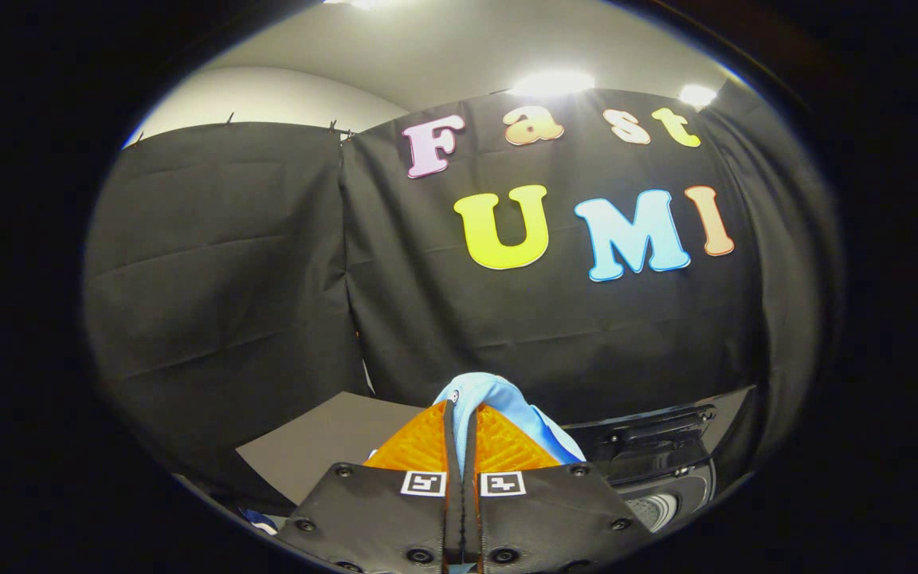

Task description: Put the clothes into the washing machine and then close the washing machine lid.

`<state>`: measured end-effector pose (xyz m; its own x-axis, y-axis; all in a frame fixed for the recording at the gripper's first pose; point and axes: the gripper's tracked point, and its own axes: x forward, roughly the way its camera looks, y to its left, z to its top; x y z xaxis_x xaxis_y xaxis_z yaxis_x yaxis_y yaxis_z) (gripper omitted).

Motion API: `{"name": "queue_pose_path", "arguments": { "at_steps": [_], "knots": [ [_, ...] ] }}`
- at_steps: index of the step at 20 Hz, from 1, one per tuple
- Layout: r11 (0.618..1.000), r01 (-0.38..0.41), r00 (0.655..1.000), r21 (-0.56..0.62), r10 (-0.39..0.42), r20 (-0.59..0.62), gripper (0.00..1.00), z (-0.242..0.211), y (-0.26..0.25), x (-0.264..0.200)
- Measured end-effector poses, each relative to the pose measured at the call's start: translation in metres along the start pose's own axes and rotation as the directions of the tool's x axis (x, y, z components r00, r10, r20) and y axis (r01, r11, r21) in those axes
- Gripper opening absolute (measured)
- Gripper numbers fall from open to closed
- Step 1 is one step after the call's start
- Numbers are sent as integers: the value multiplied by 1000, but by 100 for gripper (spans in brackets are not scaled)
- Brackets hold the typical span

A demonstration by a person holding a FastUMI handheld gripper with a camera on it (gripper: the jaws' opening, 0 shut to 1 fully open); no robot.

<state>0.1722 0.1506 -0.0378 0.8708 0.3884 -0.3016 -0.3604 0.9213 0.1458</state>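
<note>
Black cloth wall [252, 263] of the booth fills the background, hung in two panels that meet at a seam, with pale ceiling and bright lights above it. The view looks level to slightly upward, so the claw is carried high, pointing toward the wall rather than down at the work. Below and left of the fingers lies a flat grey sheet [323, 442] on the bench. Below and right sits the washing machine [654, 454], dark and glossy, its top edge and a handle-like recess visible, with a pale patterned patch low at its near corner; whether the lid is up or down cannot be told from here. The claw [460, 414] has its fingers pressed nearly together, only a thin dark gap between them. Pinched between the fingers is a light blue garment [499, 395]: a fold bulges up past the fingertips and drapes down the right finger toward the machine. The garment is lifted clear, touching neither sheet nor machine as far as can be seen.
</note>
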Motion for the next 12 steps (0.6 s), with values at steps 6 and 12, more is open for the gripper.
{"name": "queue_pose_path", "arguments": {
  "at_steps": [6, 12],
  "knots": [
    [997, 72, 997, -39, -72, 5, 2, 0, -46, -16],
    [988, 144, 989, -56, -146, -23, 2, -15, -95, -27]
  ]
}}
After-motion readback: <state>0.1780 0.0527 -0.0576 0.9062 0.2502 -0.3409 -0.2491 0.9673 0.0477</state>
